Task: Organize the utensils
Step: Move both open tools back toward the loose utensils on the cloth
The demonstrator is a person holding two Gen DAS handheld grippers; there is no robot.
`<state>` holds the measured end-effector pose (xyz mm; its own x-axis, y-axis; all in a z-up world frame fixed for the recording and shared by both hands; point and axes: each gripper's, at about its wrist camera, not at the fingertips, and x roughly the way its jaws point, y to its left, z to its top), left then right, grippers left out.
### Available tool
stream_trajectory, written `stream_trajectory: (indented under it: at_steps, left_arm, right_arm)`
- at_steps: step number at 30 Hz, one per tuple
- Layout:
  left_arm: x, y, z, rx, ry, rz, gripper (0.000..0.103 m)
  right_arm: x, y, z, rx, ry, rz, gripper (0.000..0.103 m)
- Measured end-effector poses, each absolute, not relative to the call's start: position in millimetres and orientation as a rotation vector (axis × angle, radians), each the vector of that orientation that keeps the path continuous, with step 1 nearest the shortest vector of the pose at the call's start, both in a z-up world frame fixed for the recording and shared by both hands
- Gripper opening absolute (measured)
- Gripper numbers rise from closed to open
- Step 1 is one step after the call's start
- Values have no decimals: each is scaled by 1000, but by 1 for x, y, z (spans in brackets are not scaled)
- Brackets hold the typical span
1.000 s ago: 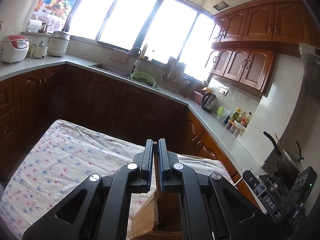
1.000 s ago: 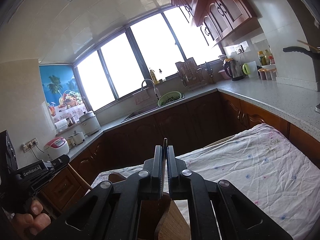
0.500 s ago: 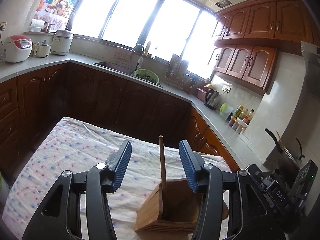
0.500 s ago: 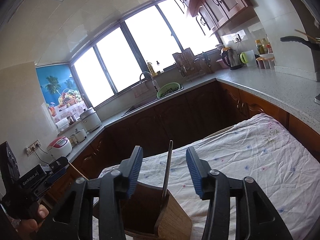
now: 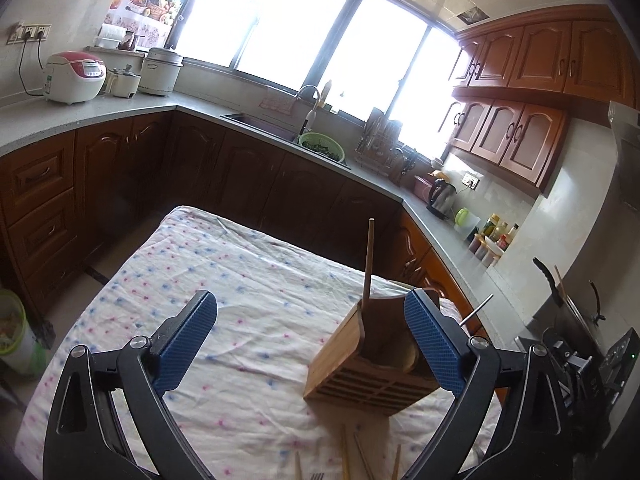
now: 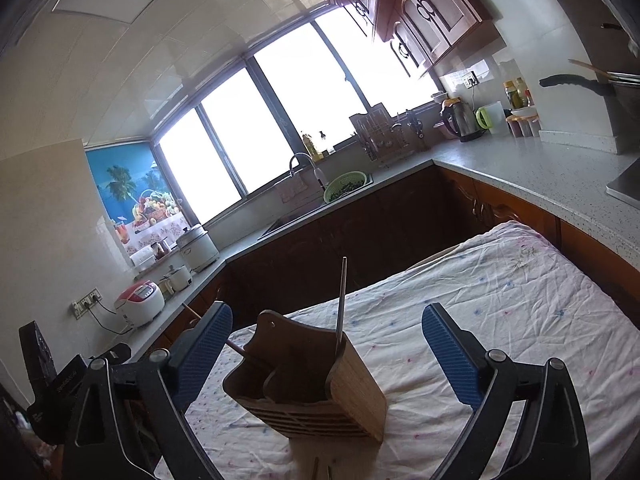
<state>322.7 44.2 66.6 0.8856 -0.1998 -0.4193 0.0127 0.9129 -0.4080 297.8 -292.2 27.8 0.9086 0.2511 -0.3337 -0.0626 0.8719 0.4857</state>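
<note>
A wooden utensil holder (image 5: 360,364) (image 6: 316,388) stands on the flowered tablecloth (image 5: 224,280) (image 6: 500,292). In the left wrist view a wooden chopstick (image 5: 368,260) stands upright in it and a metal rod (image 5: 476,310) sticks out on the right. The right wrist view shows a metal stick (image 6: 341,300) upright and a wooden stick (image 6: 192,312) leaning left. My left gripper (image 5: 310,340) and right gripper (image 6: 326,356) are opening wide, and their blue pads touch nothing. Several chopsticks (image 5: 344,456) lie on the cloth by the near edge.
Dark wood cabinets and a grey counter (image 5: 120,108) wrap around the table, with a sink and a green colander (image 5: 322,146), a kettle (image 5: 440,196) and a rice cooker (image 5: 74,76). A bin (image 5: 16,336) stands on the floor at the left.
Both grippers were shut on the sticks; they have let go and spread wide. Both have drawn back from the holder, so the sticks stand free in it.
</note>
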Motion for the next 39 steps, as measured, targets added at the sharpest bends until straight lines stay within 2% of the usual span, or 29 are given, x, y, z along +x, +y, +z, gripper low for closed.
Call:
stream_trajectory:
  at_steps: [20,39]
  left_arm:
    - [210,58,38,-390,555,-141,97]
    - [179,45,-4,-357,661,-172,97]
  right_arm:
    - [184,-284,20,375,485,154,97]
    - [139,-282,-15,327,592,143,97]
